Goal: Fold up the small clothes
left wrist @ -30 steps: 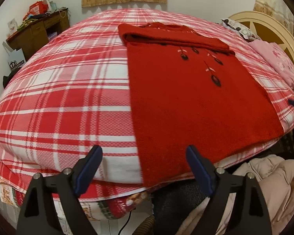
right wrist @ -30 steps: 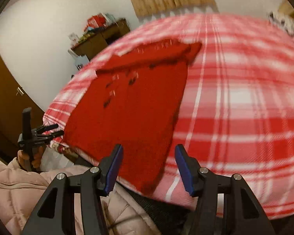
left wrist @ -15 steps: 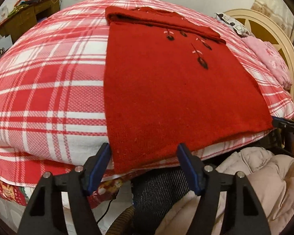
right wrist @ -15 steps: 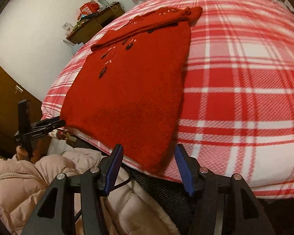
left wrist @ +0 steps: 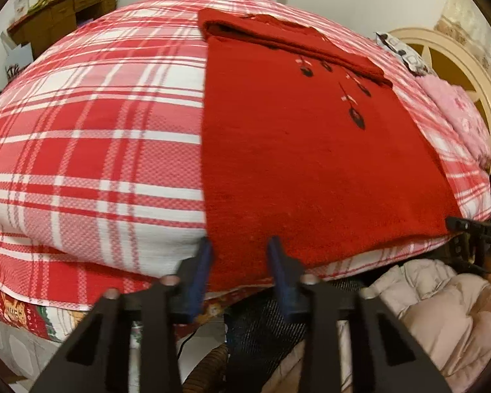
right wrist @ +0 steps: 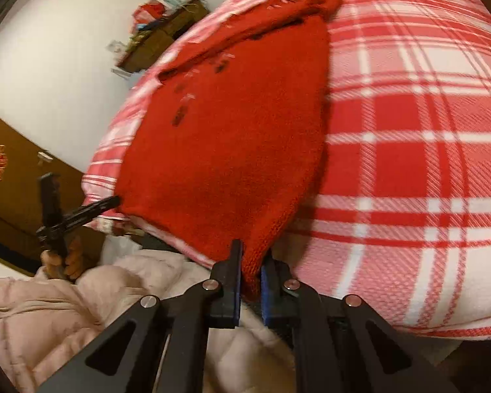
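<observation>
1. Standing at the far left of the left wrist view, a cluttered wooden desk (left wrist: 62,13) is seen against the white wall.
2. A red-and-white plaid blanket (left wrist: 98,131) is spread over the bed and fills the left half of that view.
3. The left gripper (left wrist: 239,245) is pointed down at the bed's near edge, where the near left corner of the red sweater (left wrist: 311,163) hangs over. Its fingers have just been closing and are drawn in to a narrow gap. That gap is filled by the knit, and both blue pads are set against the cloth.
4. The red sweater is laid flat on the blanket, right of the middle, with its hem at the near edge and its neck end farthest away. A sleeve is folded across the top, and dark embroidered motifs are seen just below it.
5. A pink garment (left wrist: 458,114) is laid near the sweater's right side, in front of a cream headboard (left wrist: 458,59).
6. The right gripper (right wrist: 251,250) is held at the sweater's near right corner. In the right wrist view its fingers have just been closing and are brought almost together, and the corner of the hem is pinched between them.
7. A pale padded jacket (left wrist: 442,311) is seen below the bed's edge at the lower right.
</observation>
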`<state>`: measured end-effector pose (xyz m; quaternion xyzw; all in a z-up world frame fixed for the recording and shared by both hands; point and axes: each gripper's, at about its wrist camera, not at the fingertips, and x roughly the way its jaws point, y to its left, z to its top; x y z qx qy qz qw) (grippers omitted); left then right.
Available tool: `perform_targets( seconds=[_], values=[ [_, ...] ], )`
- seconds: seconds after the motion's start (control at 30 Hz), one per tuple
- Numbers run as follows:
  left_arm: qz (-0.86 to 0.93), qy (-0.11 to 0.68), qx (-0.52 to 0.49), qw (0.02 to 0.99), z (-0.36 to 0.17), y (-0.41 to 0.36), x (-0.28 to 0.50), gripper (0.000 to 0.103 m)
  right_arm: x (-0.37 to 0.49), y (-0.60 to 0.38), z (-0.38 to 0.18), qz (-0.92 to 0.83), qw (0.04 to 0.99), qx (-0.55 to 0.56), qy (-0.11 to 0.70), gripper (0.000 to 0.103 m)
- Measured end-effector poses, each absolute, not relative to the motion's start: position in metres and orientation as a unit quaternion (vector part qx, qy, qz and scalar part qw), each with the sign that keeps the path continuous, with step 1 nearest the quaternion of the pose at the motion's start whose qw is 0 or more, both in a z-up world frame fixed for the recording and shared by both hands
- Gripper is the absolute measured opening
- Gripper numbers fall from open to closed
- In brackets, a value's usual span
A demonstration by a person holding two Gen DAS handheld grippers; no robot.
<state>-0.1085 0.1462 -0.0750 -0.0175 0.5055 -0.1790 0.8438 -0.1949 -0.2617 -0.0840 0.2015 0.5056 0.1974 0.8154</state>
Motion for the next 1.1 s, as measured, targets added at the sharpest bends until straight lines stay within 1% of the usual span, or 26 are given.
perform_targets(
  seconds=[0.03,0.1,0.27,0.47,0.57,0.73,0.83,0.9,0.93,0.97,1.0,1.03,1.1],
  values=[
    [-0.183,0.504,-0.030,0.843,-0.072,0.152,-0.107,0.010,-0.193,-0.260,-0.076,0.210,0.817,0.205,0.496,0.009],
    [-0.198,0.497,-0.063,0.843,-0.062,0.160,-0.105,0.010,-0.190,-0.258,-0.063,0.225,0.822,0.211,0.479,0.009],
    [-0.210,0.467,-0.057,0.857,-0.038,0.157,-0.104,0.010,-0.164,-0.265,-0.030,0.254,0.833,0.250,0.422,0.009],
    [-0.212,0.444,-0.058,0.869,-0.017,0.136,-0.067,0.010,-0.103,-0.298,-0.028,0.212,0.843,0.316,0.381,0.008],
    [-0.204,0.433,-0.054,0.876,-0.016,0.123,-0.039,0.010,-0.076,-0.307,-0.039,0.179,0.845,0.327,0.383,0.008],
    [-0.147,0.450,-0.038,0.880,-0.034,0.113,0.005,0.010,-0.049,-0.310,-0.063,0.130,0.844,0.318,0.412,0.009],
    [-0.133,0.454,-0.047,0.880,-0.037,0.120,0.017,0.010,-0.042,-0.304,-0.072,0.121,0.842,0.305,0.427,0.009],
    [-0.145,0.448,-0.074,0.879,-0.032,0.130,0.017,0.024,-0.042,-0.305,-0.076,0.118,0.838,0.310,0.434,0.009],
    [-0.151,0.449,-0.086,0.876,-0.030,0.137,0.017,0.055,-0.041,-0.308,-0.078,0.120,0.834,0.317,0.435,0.010],
    [-0.148,0.449,-0.096,0.876,-0.028,0.146,0.016,0.090,-0.041,-0.308,-0.081,0.121,0.832,0.323,0.434,0.010],
    [-0.140,0.440,-0.104,0.881,-0.025,0.151,0.014,0.099,-0.042,-0.311,-0.081,0.123,0.830,0.331,0.432,0.010],
    [-0.134,0.419,-0.117,0.890,-0.019,0.160,0.008,0.102,-0.044,-0.312,-0.080,0.124,0.830,0.337,0.428,0.010],
    [-0.145,0.398,-0.135,0.896,-0.014,0.177,-0.003,0.102,-0.047,-0.314,-0.075,0.128,0.834,0.336,0.419,0.010]
  ],
)
